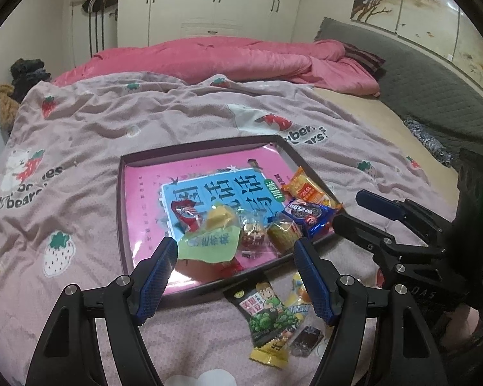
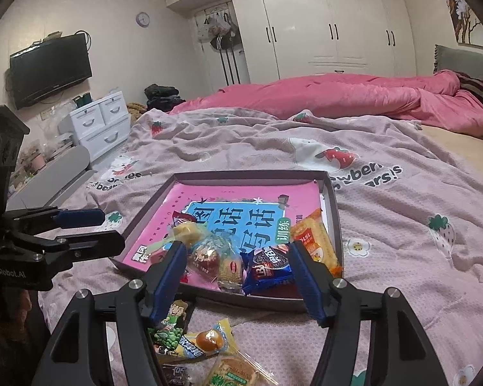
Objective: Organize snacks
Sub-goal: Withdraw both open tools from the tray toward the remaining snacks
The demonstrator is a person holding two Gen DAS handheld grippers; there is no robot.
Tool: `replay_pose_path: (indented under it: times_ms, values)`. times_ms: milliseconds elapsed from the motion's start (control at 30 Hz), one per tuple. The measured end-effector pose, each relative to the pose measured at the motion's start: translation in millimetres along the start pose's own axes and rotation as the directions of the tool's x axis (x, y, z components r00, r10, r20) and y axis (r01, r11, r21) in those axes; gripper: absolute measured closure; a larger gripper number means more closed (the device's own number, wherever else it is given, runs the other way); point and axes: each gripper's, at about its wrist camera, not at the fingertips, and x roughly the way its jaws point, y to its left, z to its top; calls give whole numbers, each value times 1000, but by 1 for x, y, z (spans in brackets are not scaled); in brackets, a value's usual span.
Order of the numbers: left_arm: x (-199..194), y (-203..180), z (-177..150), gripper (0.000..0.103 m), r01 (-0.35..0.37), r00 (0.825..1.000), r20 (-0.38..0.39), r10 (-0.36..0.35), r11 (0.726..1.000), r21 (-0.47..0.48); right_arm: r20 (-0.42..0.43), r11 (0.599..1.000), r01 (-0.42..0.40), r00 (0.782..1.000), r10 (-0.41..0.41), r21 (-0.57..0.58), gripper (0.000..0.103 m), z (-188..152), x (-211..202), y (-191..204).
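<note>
A shallow dark box (image 1: 123, 212) (image 2: 333, 212) lined with a pink and blue book lies on the bed. Along its near edge sit several snacks: a green and yellow packet (image 1: 209, 241), a red candy (image 1: 252, 233) (image 2: 206, 255), a blue cookie pack (image 1: 309, 217) (image 2: 267, 265), an orange cracker pack (image 1: 309, 189) (image 2: 312, 241). More packets lie on the quilt in front: a green pea bag (image 1: 267, 315) (image 2: 169, 325), a yellow jelly packet (image 2: 206, 341). My left gripper (image 1: 235, 276) and right gripper (image 2: 236, 278) are both open and empty, just short of the box.
The box rests on a pink strawberry-print quilt (image 1: 112, 122) (image 2: 402, 225). A pink duvet (image 1: 209, 61) lies behind it. White drawers (image 2: 99, 122) and a wall TV (image 2: 50, 70) stand left of the bed. Wardrobes (image 2: 322, 22) line the far wall.
</note>
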Motion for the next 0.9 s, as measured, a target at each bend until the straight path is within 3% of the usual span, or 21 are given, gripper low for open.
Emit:
replay_pose_path:
  times_ms: [433, 900]
  values:
    - [-9, -10, -9, 27, -2, 1000, -4, 2, 1000, 24, -12, 1000, 8, 1000, -7, 1, 38, -7, -15, 4]
    - [0, -16, -24, 27, 17, 997, -75, -15, 1000, 15, -111, 999, 24, 994, -20, 33, 38, -27, -19, 5]
